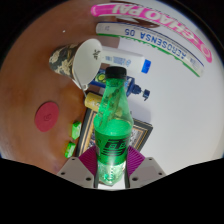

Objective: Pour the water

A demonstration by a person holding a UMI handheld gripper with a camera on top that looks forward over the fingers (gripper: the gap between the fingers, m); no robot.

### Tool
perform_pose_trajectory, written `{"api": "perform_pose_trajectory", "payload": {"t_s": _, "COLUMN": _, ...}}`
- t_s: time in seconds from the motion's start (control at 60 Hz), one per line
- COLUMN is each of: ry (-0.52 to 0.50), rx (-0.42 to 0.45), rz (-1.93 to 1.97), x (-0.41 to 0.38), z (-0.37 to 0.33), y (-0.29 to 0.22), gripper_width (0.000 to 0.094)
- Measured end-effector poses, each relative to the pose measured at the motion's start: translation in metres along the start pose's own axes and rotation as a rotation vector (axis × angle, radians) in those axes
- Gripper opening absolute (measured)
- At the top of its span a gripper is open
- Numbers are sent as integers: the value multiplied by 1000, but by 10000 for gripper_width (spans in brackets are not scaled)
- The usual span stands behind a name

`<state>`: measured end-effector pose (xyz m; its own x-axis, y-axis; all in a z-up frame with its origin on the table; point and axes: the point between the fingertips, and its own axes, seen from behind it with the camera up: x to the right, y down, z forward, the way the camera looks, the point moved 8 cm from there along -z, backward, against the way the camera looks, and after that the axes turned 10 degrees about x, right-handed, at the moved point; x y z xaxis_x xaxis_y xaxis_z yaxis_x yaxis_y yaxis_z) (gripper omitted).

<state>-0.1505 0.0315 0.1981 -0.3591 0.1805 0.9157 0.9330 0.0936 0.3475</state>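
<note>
Green bottle clamped in the hand-held gripper.
Both purple pads press the green bottle, held upright with its cap on; beyond it on the pale worktop lie a pink disc and a white box.

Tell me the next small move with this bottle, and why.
Probably raise the gripper a little before tipping. The green bottle stands upright between the fingers, apparently gripped low down, white cap on. No cup or glass shows clearly beyond it, so find the target and check the cap first.
</note>
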Motion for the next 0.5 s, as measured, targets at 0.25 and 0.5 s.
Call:
{"api": "perform_pose_trajectory", "payload": {"t_s": 0.25, "ry": 48, "rx": 91, "rz": 673, "x": 30, "z": -18, "y": 13, "gripper_width": 346}}
{"api": "perform_pose_trajectory", "payload": {"t_s": 0.5, "ry": 12, "rx": 216, "rz": 1400, "x": 28, "z": -13, "y": 7, "gripper_width": 346}}
